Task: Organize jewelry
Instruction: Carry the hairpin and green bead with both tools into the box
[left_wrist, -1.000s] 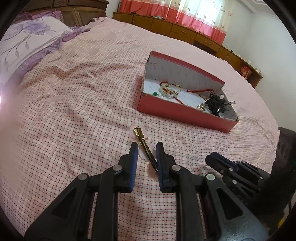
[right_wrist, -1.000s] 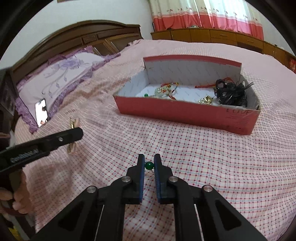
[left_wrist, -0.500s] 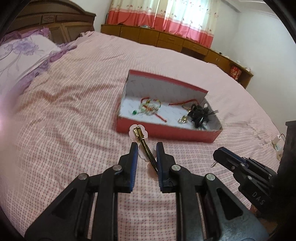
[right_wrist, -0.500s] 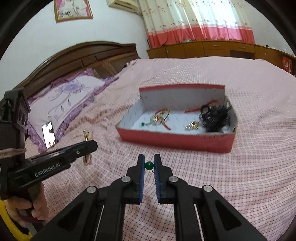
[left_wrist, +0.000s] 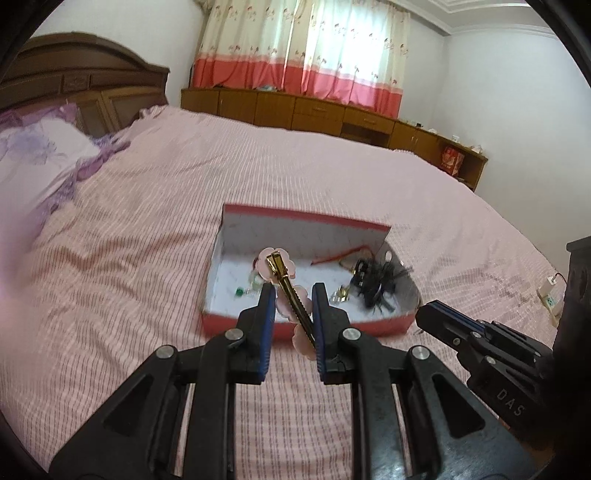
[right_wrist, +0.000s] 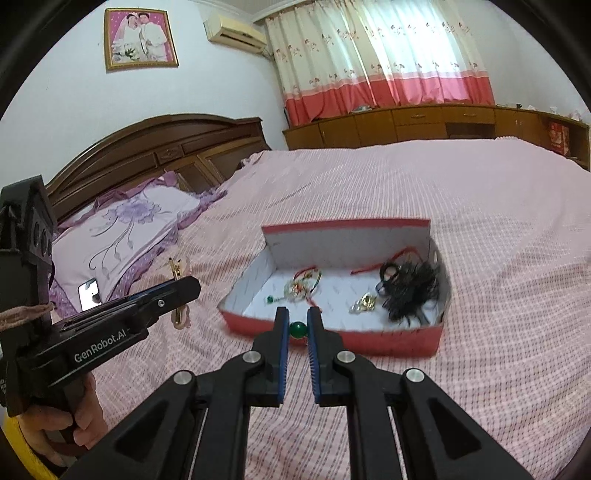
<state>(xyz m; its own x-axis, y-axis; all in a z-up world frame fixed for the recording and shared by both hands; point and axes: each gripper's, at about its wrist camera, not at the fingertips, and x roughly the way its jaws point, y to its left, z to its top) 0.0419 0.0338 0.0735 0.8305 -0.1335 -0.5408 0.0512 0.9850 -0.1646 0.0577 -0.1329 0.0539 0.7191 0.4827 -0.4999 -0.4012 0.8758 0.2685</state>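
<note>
My left gripper (left_wrist: 293, 295) is shut on a gold hair clip with pink flower petals (left_wrist: 286, 284), held in the air before the open red box (left_wrist: 306, 326). My right gripper (right_wrist: 297, 320) is shut on a green bead (right_wrist: 297, 329), also raised in front of the red box (right_wrist: 332, 332). The box holds a red-string bracelet (right_wrist: 306, 282), a gold trinket (right_wrist: 364, 303) and a black hair piece (right_wrist: 410, 288). The left gripper with its clip shows at the left of the right wrist view (right_wrist: 176, 286). The right gripper shows at the right of the left wrist view (left_wrist: 428, 317).
The box lies on a pink checked bedspread (left_wrist: 129, 258). A purple floral pillow (right_wrist: 122, 229) and a phone (right_wrist: 88, 299) lie near the wooden headboard (right_wrist: 166, 147). Low wooden cabinets (right_wrist: 424, 125) stand under the curtains. A power strip (left_wrist: 550, 295) lies at the bed's right.
Both grippers have risen off the bed and drawn back, each keeping its item. The hair clip came up off the bedspread; the box now looks smaller and farther.
</note>
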